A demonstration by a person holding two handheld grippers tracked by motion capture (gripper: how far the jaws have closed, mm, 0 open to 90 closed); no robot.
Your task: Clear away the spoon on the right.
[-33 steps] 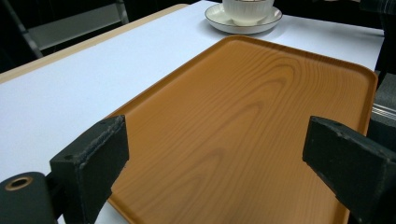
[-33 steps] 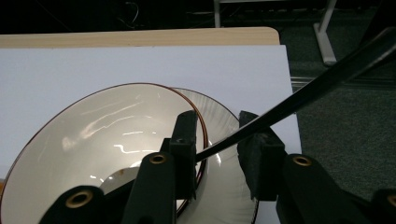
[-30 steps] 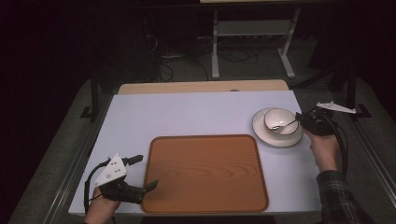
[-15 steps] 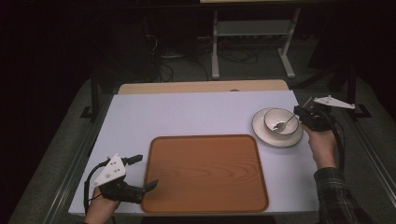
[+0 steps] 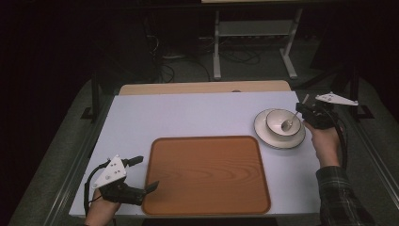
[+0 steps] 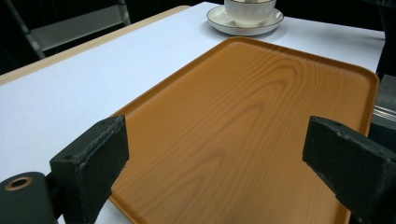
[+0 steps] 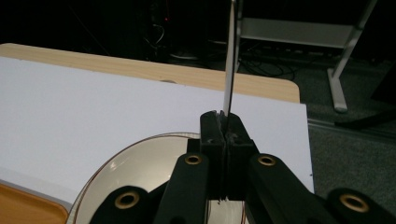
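Observation:
A white bowl (image 5: 282, 121) stands on a white saucer (image 5: 263, 134) at the table's right side. My right gripper (image 5: 301, 109) is shut on the handle of a metal spoon (image 5: 288, 125), whose head dips into the bowl. In the right gripper view the spoon handle (image 7: 230, 56) rises straight out of the closed jaws (image 7: 226, 123) above the saucer (image 7: 135, 165). A wooden tray (image 5: 207, 174) lies at the middle front. My left gripper (image 5: 147, 173) stands open at the tray's front left corner, its jaws wide apart over the tray (image 6: 233, 107) with nothing between them.
The white table top (image 5: 188, 115) has a pale wooden strip (image 5: 202, 87) along its far edge. Beyond the table are a metal stand (image 5: 221, 42) and cables on a dark floor. The bowl and saucer (image 6: 245, 16) sit past the tray's far corner.
My right gripper has shifted slightly away and upward with the spoon, whose head now sits lower in the bowl. The left gripper has stayed still.

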